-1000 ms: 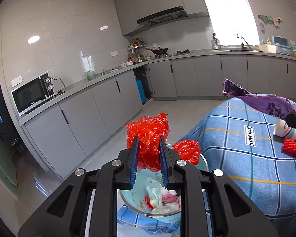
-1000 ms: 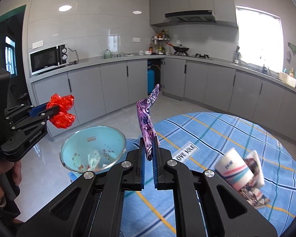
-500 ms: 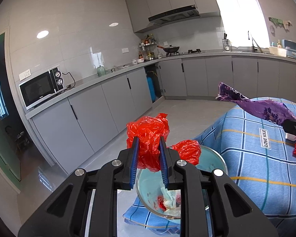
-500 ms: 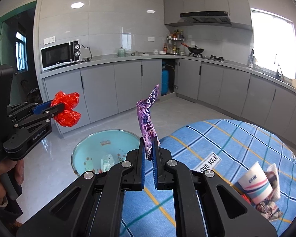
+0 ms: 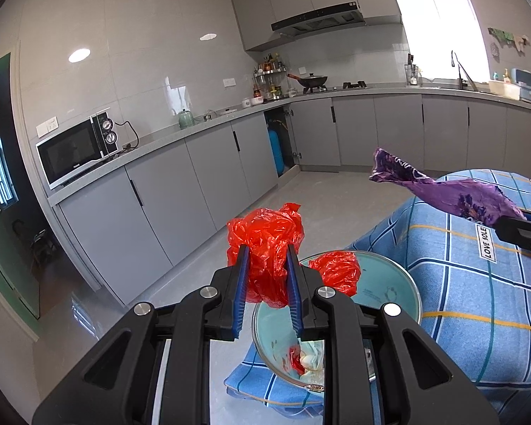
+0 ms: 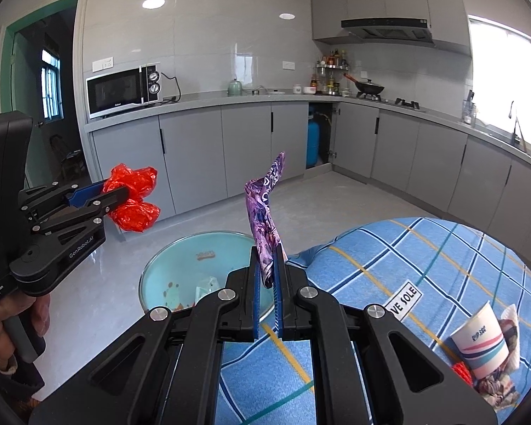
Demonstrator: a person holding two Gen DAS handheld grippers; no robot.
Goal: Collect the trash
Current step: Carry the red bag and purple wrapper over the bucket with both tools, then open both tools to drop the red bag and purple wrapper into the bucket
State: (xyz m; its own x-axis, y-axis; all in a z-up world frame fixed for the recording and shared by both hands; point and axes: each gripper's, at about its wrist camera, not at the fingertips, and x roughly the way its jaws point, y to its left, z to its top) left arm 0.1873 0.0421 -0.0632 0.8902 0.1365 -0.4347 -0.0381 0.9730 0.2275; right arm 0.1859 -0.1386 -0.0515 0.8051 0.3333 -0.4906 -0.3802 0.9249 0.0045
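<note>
Trash is hanging from both: left hand-held gripper (image 5: 265, 276) is pinching a red plastic bag (image 5: 265, 244); right hand-held gripper (image 6: 266, 276) is pinching a purple wrapper (image 6: 263, 216), bin (image 6: 180, 269) at ten o'clock.

Left claw (image 5: 265, 276) raised, fingers clamped, right claw (image 6: 267, 276) raised, fingers pinched nearly together

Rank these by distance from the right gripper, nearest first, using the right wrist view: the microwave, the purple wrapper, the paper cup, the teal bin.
1. purple wrapper, pinched in the right gripper.
2. teal bin, just ahead, left, on the floor.
3. paper cup, right, on the tablecloth.
4. microwave, far left, on the counter.
</note>
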